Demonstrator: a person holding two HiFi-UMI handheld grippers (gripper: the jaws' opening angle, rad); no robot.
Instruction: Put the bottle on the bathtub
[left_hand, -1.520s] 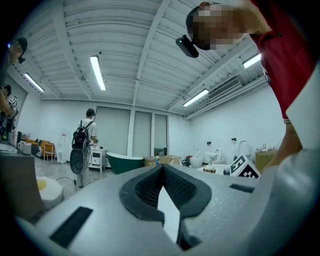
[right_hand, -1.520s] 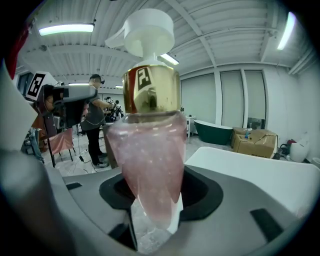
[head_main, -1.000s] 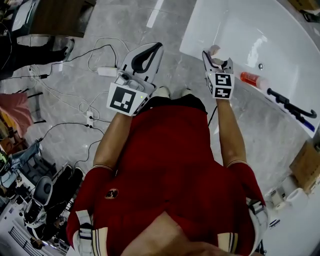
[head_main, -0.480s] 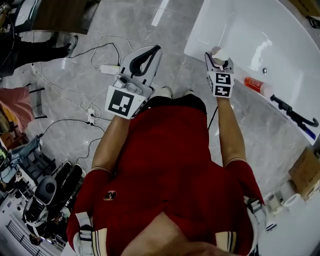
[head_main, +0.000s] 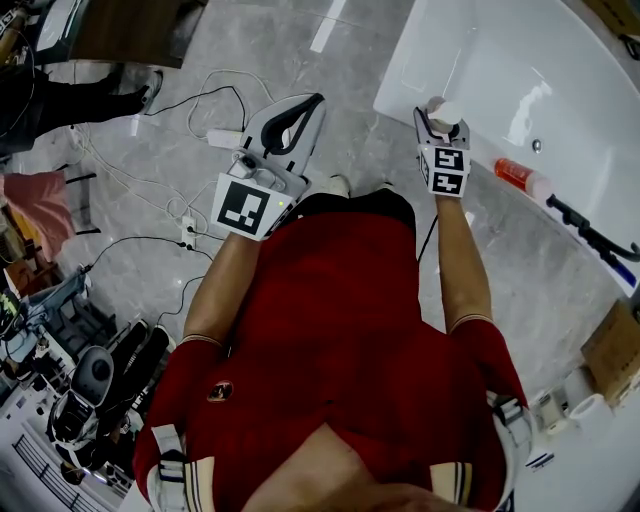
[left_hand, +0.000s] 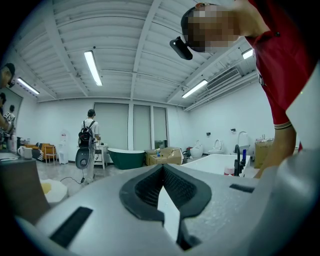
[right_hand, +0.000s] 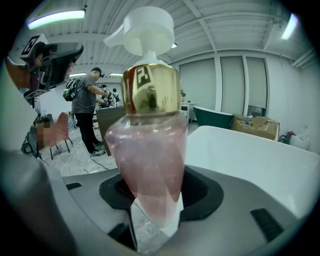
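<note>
Clamping the pink pump bottle (right_hand: 150, 155) in my right gripper (head_main: 438, 125) at the bathtub's (head_main: 520, 60) near rim; left gripper (left_hand: 162, 175) closed, empty.

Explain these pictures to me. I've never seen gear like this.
No robot here: a person in a red shirt holds a two-fingered gripper in each hand. The top-down picture comes from a camera on the person's head; the other two from cameras riding on each gripper. The right gripper has its fingers shut on a pink pump bottle, by the white bathtub's edge. The left gripper is shut and empty. An orange bottle and a black faucet sit on the tub's rim; cables lie on the floor.
</note>
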